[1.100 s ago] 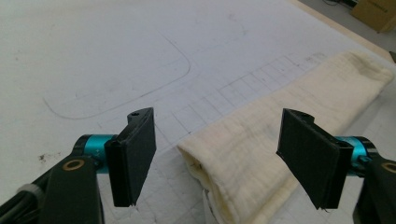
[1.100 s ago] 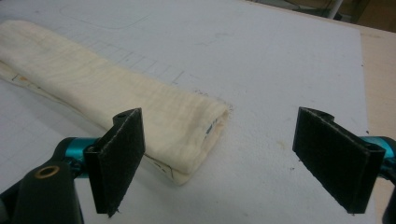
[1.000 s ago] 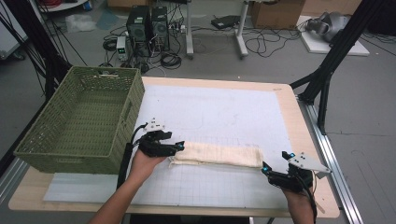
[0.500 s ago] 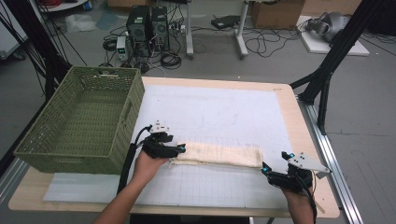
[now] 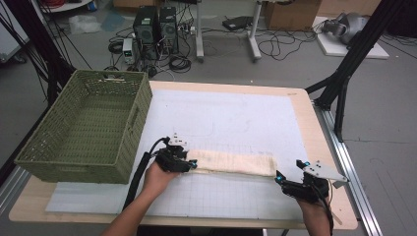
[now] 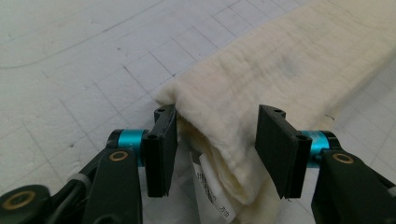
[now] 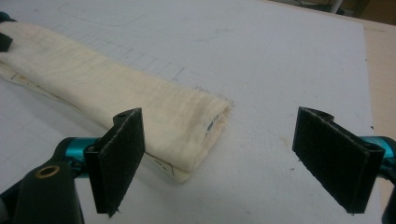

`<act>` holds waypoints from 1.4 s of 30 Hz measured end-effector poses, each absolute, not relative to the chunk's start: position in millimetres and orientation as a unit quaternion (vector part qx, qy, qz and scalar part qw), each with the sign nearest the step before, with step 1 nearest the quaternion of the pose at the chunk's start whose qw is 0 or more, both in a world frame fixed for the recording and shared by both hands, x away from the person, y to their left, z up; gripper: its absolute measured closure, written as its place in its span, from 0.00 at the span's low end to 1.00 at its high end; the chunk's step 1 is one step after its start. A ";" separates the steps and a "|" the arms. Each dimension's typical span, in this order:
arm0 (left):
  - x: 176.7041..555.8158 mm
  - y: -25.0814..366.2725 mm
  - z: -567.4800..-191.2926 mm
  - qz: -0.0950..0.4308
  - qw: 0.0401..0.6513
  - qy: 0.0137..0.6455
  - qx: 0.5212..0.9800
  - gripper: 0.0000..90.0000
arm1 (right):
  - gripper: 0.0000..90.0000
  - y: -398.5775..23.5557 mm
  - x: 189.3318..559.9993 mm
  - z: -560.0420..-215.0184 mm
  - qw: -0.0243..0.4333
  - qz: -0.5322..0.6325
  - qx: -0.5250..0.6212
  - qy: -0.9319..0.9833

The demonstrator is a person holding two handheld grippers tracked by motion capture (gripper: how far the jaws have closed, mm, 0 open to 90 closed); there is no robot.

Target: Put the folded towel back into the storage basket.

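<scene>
So the folded cream cloth [image 5: 231,162] is lying lengthwise across the white mat [image 5: 236,118], near the front edge, right of the green basket [image 5: 86,128]. The left gripper [image 6: 212,140] is sitting at the cloth's left end and its jaws have just been closing, about half open with the end between them; one pad is touching the fabric, the other isn't yet. The right gripper [image 7: 233,154] is waiting wide open at the right end, gripping nothing.
</scene>
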State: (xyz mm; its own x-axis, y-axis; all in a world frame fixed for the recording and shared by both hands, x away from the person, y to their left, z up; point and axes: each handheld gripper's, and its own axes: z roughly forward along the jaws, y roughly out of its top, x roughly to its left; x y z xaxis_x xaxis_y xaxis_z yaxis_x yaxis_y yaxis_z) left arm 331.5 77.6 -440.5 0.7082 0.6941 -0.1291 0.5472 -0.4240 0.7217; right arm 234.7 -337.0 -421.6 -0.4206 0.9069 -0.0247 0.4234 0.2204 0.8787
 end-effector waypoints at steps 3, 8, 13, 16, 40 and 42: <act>330.5 77.5 -440.3 0.093 0.389 0.366 0.840 0.65 | 0.17 -337.9 234.7 -421.1 0.290 0.428 0.458 0.723; 327.0 79.9 -442.8 0.082 0.411 0.348 0.839 0.86 | 0.17 -337.4 234.6 -421.0 0.292 0.427 0.458 0.723; 325.6 80.8 -441.4 0.086 0.415 0.336 0.841 0.90 | 0.17 -337.0 234.9 -421.4 0.292 0.425 0.457 0.725; 321.3 82.7 -437.1 0.090 0.454 0.323 0.826 0.91 | 0.17 -338.2 235.1 -421.5 0.296 0.423 0.458 0.724; 298.3 106.1 -440.0 0.096 0.524 0.295 0.793 0.90 | 0.24 -319.6 261.8 -431.6 0.258 0.412 0.477 0.732; 297.7 106.6 -441.2 0.098 0.525 0.296 0.792 0.90 | 0.25 -317.4 265.1 -433.1 0.256 0.409 0.476 0.735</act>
